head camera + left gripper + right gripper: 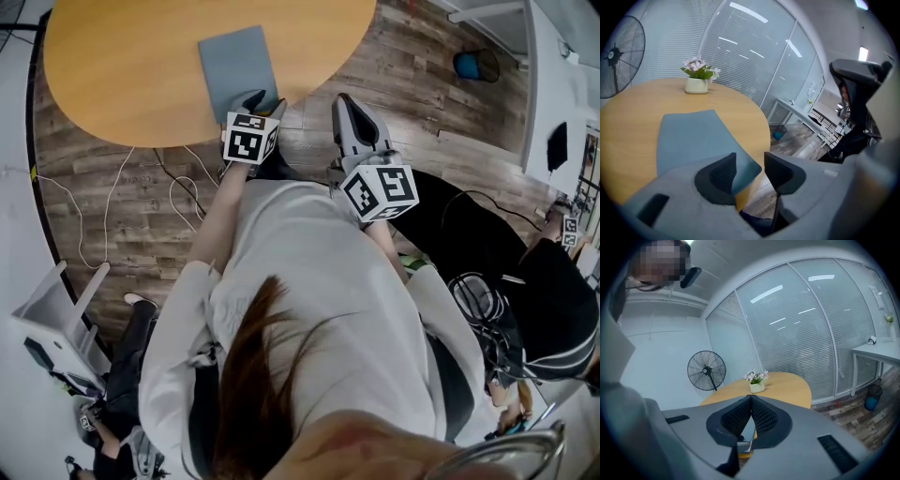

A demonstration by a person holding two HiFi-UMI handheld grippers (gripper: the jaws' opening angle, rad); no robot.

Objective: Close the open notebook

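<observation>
Notebook: the flat grey-blue notebook (237, 64) lies closed, cover up, on the round light-wood table (122, 66). It is near the table's near edge, and its near corner almost reaches the rim.

Left gripper: the grey left gripper (266, 103) with black pads sits at the notebook's near corner, jaws apart and clamped on nothing.

Left gripper view: between the jaws (750, 159) show the notebook's (693, 136) near corner and the table (628, 136) edge. One pad (719, 176) overlaps that corner and the other pad (783, 171) sits past the rim, above the floor. Whether the first pad rests on the cover or hangs just above it is hard to judge from this angle.

Right gripper: the right gripper (345, 101) is off the table, above the wood-plank floor (412, 75), just beside the left gripper.

Right gripper view: the ribbed black pads of the right gripper (751, 398) meet at their tips, jaws together with nothing between them.

Marker cubes: one black-and-white marker cube (250, 138) sits on the left gripper and another (380, 192) on the right.

Far side of table: a white pot of pale flowers (696, 84) stands well apart from the notebook.

Behind the table: a black standing fan (618, 54) and glass walls with blinds.
</observation>
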